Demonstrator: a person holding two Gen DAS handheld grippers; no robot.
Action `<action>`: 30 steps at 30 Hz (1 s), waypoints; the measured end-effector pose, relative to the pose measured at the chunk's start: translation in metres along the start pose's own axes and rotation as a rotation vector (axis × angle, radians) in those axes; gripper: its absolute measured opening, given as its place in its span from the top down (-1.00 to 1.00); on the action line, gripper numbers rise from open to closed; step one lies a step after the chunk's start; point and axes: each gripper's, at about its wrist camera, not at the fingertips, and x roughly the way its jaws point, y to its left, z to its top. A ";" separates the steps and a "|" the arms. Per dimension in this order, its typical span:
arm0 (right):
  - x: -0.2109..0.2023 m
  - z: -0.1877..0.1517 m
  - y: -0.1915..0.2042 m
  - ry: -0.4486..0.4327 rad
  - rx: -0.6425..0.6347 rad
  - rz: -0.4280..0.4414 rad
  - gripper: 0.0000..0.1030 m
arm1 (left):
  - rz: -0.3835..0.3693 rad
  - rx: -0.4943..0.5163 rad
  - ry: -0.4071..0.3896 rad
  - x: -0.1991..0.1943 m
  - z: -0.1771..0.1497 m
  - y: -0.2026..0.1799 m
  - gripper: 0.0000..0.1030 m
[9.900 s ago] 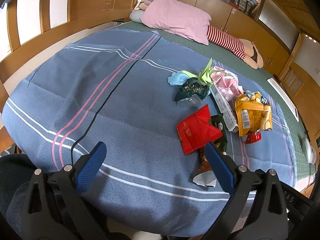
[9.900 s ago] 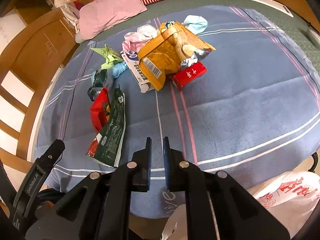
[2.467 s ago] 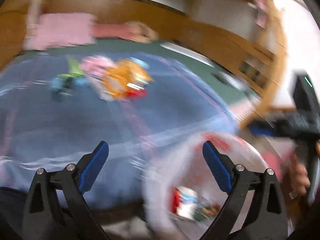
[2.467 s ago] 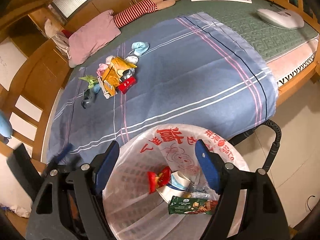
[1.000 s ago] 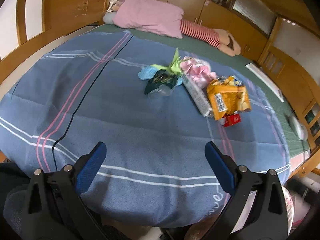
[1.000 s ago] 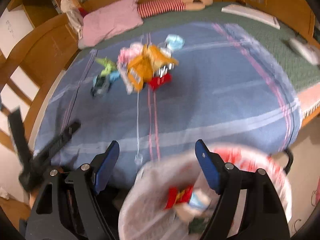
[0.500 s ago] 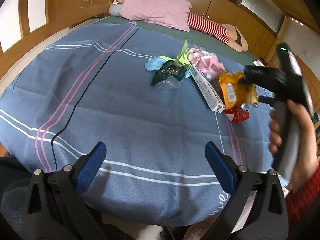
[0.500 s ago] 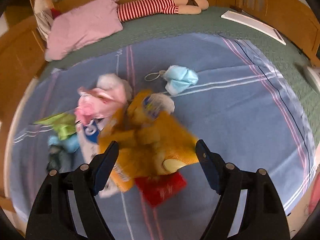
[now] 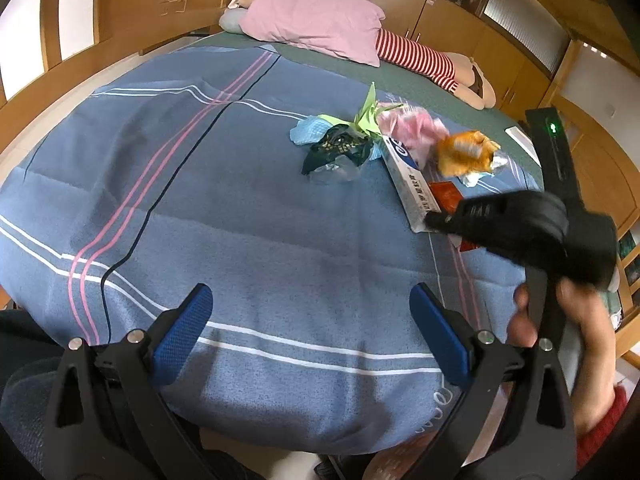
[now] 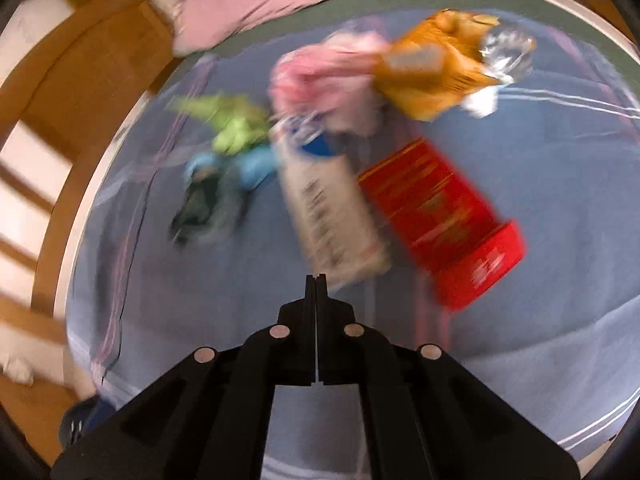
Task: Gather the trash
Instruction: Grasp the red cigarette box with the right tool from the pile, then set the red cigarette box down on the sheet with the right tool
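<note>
Jaws pressed together and empty, the right gripper (image 10: 316, 280) hangs over the bedspread (image 9: 240, 240), the white carton (image 10: 332, 216) just ahead of its tips and the red box (image 10: 440, 220) ahead to its right. The left gripper (image 9: 310, 336) waits wide open, holding nothing. Unless those closed jaws reopen, they will likely shove the carton away rather than grasp it.

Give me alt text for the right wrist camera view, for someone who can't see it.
The right gripper, jaws shut with nothing between them, points down at trash on a blue striped bedspread: nearest, a white carton beside a red box. Beyond lie an orange snack bag, pink wrapping and green paper. The picture is motion-blurred.
</note>
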 end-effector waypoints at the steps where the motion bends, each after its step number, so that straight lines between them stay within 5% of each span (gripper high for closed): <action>1: -0.002 -0.002 0.002 0.002 -0.007 -0.005 0.97 | 0.000 0.001 -0.001 0.000 0.000 0.000 -0.91; 4: -0.020 0.005 -0.002 -0.094 0.025 -0.035 0.72 | 0.000 0.003 -0.004 -0.002 -0.001 0.000 -0.91; 5: -0.029 0.011 -0.010 -0.142 0.074 -0.050 0.15 | 0.000 0.003 -0.004 -0.001 0.000 0.000 -0.91; 6: -0.036 0.010 -0.016 -0.171 0.115 -0.070 -0.63 | 0.000 0.003 -0.003 -0.001 0.000 0.000 -0.91; 8: -0.042 0.018 -0.028 -0.234 0.180 -0.168 -0.90 | 0.000 0.002 -0.002 -0.001 0.000 0.000 -0.91; 11: -0.014 0.030 -0.042 -0.120 0.158 -0.322 -0.90 | -0.003 0.001 -0.003 -0.002 0.000 0.001 -0.91; 14: 0.010 0.029 -0.050 -0.043 0.126 -0.366 -0.90 | -0.004 0.001 -0.002 -0.001 0.000 0.001 -0.91; 20: 0.022 0.015 -0.032 -0.041 0.017 -0.312 -0.30 | -0.003 -0.001 -0.002 -0.001 0.000 0.001 -0.91; 30: 0.017 -0.047 0.035 0.058 -0.176 -0.146 -0.24 | 0.010 -0.040 0.001 0.001 0.004 0.006 -0.91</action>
